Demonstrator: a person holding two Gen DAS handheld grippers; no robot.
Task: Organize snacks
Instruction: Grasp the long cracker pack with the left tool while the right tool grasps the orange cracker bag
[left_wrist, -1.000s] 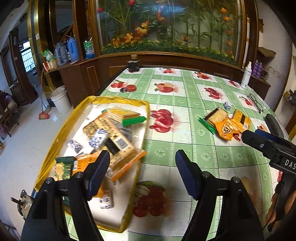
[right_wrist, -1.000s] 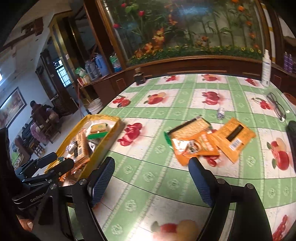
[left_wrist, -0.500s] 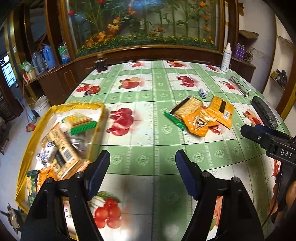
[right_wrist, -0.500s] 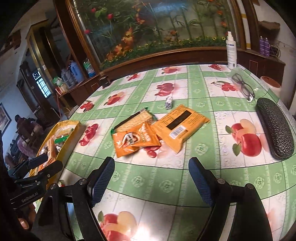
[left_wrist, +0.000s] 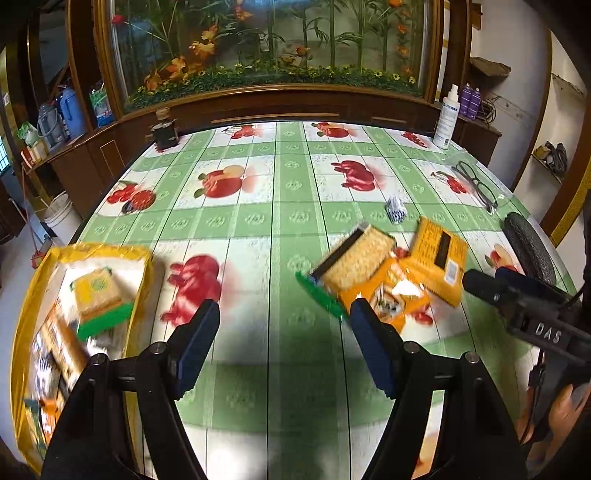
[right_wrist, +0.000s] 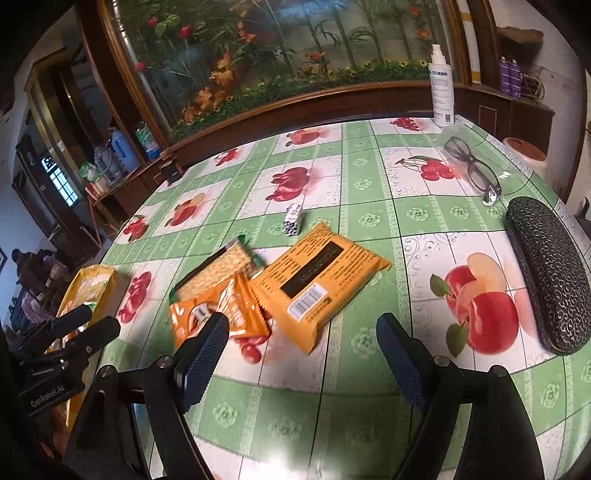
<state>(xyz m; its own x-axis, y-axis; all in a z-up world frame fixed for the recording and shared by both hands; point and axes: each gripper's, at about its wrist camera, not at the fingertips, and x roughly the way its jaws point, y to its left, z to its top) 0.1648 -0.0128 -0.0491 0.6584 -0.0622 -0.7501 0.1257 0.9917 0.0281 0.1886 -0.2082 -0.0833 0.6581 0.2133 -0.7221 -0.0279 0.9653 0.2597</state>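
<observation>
Fruit-print tablecloth (right_wrist: 369, 177) before planted glass case (left_wrist: 273, 40); both grippers' fingers released, empty.

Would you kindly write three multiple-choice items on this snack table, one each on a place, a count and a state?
1. Where do the glasses lie?
A. inside the yellow tray
B. on the table beside the dark case
C. on the orange packets

2. How many snack packets lie overlapping in the pile at mid-table?
A. one
B. three
C. six

3. How does the right tool stand?
A. open and empty
B. shut on a packet
C. shut on the case

Answers:
1 B: they rest on the cloth near the dark case.
2 B: cracker packet, small orange packet, large orange packet.
3 A: nothing sits between its fingers.
</observation>
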